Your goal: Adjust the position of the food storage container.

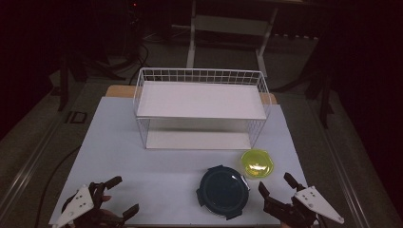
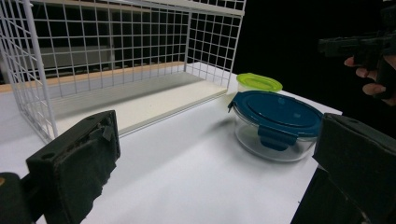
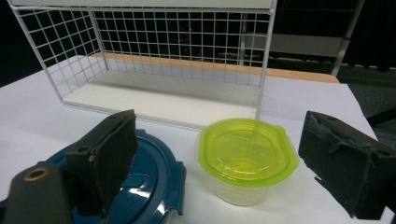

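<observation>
Left side of the table: the left gripper [image 1: 116,197] sits at the near edge with its jaws spread wide and nothing between them; it is released and well apart from both containers.

Centre: a white wire rack [image 1: 199,107] with two white shelves stands at the middle of the table. Both shelves are bare. In front of it and to the right, a round glass container with a dark blue clip lid [image 1: 223,191] rests on the white tabletop [image 1: 142,161], lid on. Just beyond and to its right stands a smaller tub with a yellow-green lid [image 1: 257,163], also closed, near the rack's right front corner.

Right side: the right gripper [image 1: 274,186] hangs just beside the blue-lidded container, jaws apart and empty. In the right gripper view the green-lidded tub lies ahead between the two jaws, untouched.

Progress, as judged: the work appears to be loading the containers into the rack. Nothing is done so far; both containers remain to be gripped, lifted and placed.

Surface: plain white sheet over a wooden board whose edge shows behind the rack. The room is dark, with grey floor, cables and a white frame behind.
</observation>
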A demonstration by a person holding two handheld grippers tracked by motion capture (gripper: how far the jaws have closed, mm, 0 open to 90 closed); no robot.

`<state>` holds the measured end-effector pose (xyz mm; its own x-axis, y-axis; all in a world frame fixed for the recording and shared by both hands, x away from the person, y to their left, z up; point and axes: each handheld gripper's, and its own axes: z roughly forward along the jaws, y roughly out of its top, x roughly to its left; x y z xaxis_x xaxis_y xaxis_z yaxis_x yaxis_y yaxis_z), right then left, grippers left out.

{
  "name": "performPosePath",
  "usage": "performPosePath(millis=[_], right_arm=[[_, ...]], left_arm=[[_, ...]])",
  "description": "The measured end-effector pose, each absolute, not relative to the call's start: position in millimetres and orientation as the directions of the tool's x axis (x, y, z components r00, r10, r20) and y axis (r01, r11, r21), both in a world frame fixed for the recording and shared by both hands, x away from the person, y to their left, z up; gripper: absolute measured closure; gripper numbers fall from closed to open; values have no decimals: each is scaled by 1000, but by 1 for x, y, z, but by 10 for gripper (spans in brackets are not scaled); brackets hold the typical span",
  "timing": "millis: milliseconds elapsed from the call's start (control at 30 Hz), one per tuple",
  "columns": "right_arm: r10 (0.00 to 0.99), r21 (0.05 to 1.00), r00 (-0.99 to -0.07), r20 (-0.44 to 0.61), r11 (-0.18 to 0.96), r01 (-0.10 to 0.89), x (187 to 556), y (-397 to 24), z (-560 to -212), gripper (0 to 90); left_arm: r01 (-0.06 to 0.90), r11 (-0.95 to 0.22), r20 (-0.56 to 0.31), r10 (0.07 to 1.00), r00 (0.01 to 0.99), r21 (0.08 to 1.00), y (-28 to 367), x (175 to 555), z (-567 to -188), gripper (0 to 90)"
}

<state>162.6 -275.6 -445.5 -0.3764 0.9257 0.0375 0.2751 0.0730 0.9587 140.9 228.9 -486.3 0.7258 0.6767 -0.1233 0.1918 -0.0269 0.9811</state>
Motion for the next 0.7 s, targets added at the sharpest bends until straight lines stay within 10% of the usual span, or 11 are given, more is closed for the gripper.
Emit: performPosePath(millis=[700], right_arm=[[909,953,-414,49,81,290,164,-274,-413,115]], left_arm=[[195,-19,-130,679,722,981,230,142,-487,2]])
